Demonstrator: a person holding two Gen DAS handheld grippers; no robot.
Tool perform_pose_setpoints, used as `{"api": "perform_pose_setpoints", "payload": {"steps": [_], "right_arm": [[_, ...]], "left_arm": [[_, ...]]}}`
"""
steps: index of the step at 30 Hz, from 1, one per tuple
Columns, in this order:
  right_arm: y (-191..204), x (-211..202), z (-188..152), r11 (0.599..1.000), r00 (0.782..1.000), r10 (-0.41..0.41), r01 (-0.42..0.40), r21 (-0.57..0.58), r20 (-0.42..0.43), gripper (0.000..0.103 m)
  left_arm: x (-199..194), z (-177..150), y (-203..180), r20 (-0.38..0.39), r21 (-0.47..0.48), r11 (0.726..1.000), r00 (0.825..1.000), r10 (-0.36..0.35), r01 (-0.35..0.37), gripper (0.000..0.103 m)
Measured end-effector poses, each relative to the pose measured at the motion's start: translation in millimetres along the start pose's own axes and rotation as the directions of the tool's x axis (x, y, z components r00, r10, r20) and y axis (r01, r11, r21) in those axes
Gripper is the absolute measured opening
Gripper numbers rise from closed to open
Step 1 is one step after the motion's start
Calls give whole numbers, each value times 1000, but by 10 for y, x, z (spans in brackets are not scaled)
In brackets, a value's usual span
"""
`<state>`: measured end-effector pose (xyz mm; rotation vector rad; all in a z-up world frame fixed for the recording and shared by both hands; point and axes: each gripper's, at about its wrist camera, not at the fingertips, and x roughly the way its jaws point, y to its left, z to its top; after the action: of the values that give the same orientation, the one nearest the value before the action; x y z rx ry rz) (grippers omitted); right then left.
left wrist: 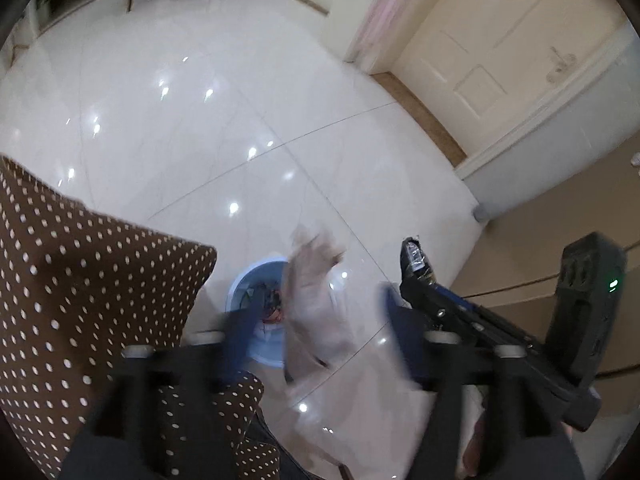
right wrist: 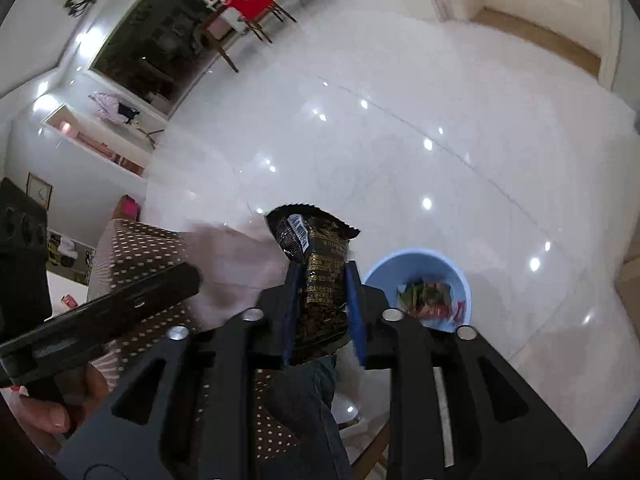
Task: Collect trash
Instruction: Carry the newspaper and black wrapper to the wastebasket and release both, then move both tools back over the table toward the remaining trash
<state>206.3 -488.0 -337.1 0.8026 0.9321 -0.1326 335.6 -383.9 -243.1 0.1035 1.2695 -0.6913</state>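
The right wrist view shows the right claw (right wrist: pixel 322 312) with a dark snack wrapper (right wrist: pixel 316 280) between its blue fingers (right wrist: pixel 291 312); whether the pads press it cannot be told. Just right of the wrapper, on the glossy white floor (right wrist: pixel 400 140), stands a light blue bin (right wrist: pixel 416 276) holding colourful wrappers. Left of the bin lies a brown dotted cushion (right wrist: pixel 152 248), and the left claw's dark body crosses in front of it.

The left wrist view shows the left claw (left wrist: pixel 320 320) spread wide, a blurred pale crumpled sheet (left wrist: pixel 312 292) loose between its fingers (left wrist: pixel 244 332), over the bin (left wrist: pixel 244 284). Only here does the cream door (left wrist: pixel 492 56) beyond the bin appear.
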Motion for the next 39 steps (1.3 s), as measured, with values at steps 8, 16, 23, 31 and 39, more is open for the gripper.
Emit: {"api": "perform_pose_setpoints", "payload": {"steps": [8, 16, 23, 31, 39], "right_arm": [[-197, 19, -116, 996, 999, -14, 16, 84, -33, 97], [7, -68, -97, 997, 998, -63, 63, 41, -13, 97], [430, -260, -5, 999, 999, -33, 33, -12, 39, 97], [1006, -581, 19, 993, 994, 22, -9, -115, 106, 97], [1675, -756, -91, 967, 989, 68, -33, -252, 131, 97]], "left_arm": [[-301, -92, 61, 84, 37, 997, 995, 59, -62, 89], [-879, -285, 77, 181, 82, 996, 983, 22, -38, 91], [-1354, -488, 54, 275, 130, 991, 962, 1, -38, 91], [-1851, -708, 214, 367, 129, 991, 930, -26, -23, 91], [-2347, -1019, 509, 474, 101, 995, 880, -29, -21, 91]]}}
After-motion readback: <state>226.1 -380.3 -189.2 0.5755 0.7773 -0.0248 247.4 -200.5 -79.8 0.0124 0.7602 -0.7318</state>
